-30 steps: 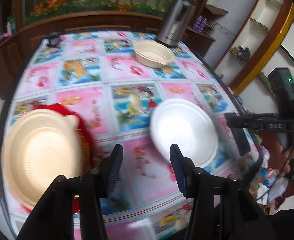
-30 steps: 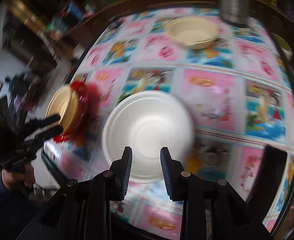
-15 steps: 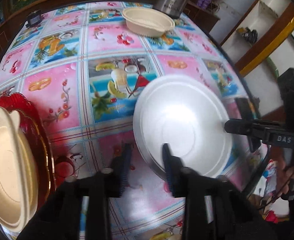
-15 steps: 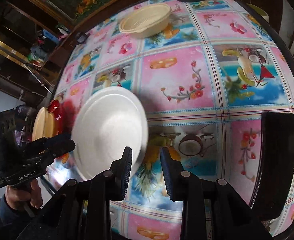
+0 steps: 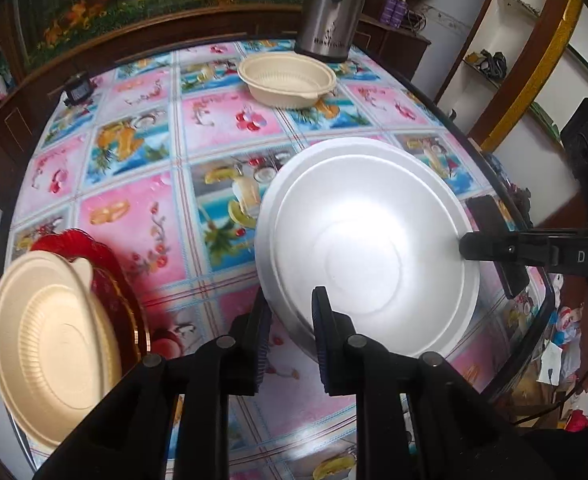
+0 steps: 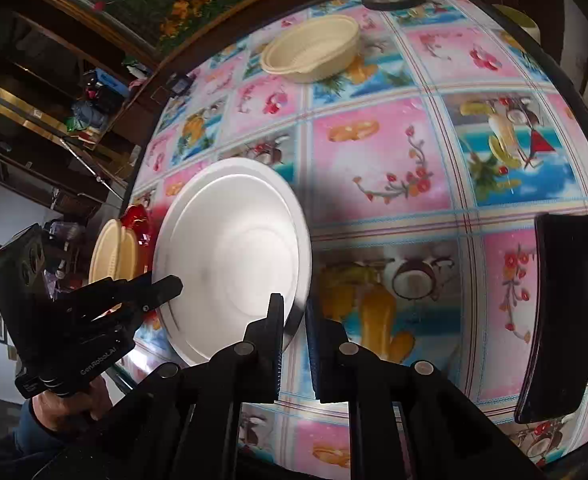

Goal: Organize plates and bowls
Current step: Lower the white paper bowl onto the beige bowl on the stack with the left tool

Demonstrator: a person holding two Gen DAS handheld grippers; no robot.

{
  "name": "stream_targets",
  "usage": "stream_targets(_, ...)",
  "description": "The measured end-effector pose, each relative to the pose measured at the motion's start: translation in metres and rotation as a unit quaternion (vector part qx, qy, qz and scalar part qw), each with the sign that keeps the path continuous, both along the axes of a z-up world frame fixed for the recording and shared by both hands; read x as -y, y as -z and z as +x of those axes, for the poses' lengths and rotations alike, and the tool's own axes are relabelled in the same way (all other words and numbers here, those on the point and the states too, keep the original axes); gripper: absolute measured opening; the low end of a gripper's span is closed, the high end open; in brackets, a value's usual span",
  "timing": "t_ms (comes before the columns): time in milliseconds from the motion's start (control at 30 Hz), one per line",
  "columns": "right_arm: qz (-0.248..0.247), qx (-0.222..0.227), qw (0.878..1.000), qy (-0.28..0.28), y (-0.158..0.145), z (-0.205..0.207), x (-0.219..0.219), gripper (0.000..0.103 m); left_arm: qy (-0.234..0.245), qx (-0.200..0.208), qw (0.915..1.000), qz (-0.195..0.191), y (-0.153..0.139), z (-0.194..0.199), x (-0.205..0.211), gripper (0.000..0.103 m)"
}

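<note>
A white plate [image 5: 370, 248] is held above the flowered table by both grippers. My left gripper [image 5: 290, 320] is shut on its near rim. My right gripper [image 6: 294, 320] is shut on the opposite rim; it shows in the left wrist view [image 5: 470, 246] at the plate's right edge. The plate also shows in the right wrist view [image 6: 234, 256], tilted. A cream plate [image 5: 50, 344] lies on a red plate [image 5: 106, 272] at the table's left edge. A cream bowl [image 5: 288, 82] stands at the far side.
A steel thermos [image 5: 330, 8] stands behind the cream bowl. A black phone [image 6: 558, 316] lies near the table's right edge. A small black object [image 5: 78, 90] sits at the far left. Shelves and a wooden cabinet surround the table [image 5: 142, 216].
Both grippers have closed on the white plate's rim. The plate has lifted off the table and tilted. The left gripper has moved right, away from the cream plate.
</note>
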State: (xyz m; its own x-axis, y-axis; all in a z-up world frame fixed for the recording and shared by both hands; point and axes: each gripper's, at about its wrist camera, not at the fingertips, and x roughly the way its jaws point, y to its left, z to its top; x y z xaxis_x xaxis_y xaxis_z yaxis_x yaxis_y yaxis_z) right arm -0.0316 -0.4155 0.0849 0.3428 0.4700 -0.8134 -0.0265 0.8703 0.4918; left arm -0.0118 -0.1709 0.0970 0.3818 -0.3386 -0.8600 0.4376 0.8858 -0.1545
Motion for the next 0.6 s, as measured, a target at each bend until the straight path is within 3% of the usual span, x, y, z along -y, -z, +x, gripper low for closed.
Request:
stream_targets(300,0.016,0.036,0.998,-0.042,-0.044,0.012,-0.036,0.012,-0.047,0.034,0.9981,-0.020,-0.042,-0.006,-0.048,0.019)
stream_targets(600,0.034,0.049,0.993,-0.105,-0.063,0.034,-0.100,0.012,-0.121,0.055,0.9909,-0.018,-0.064,-0.014,-0.118,0.019)
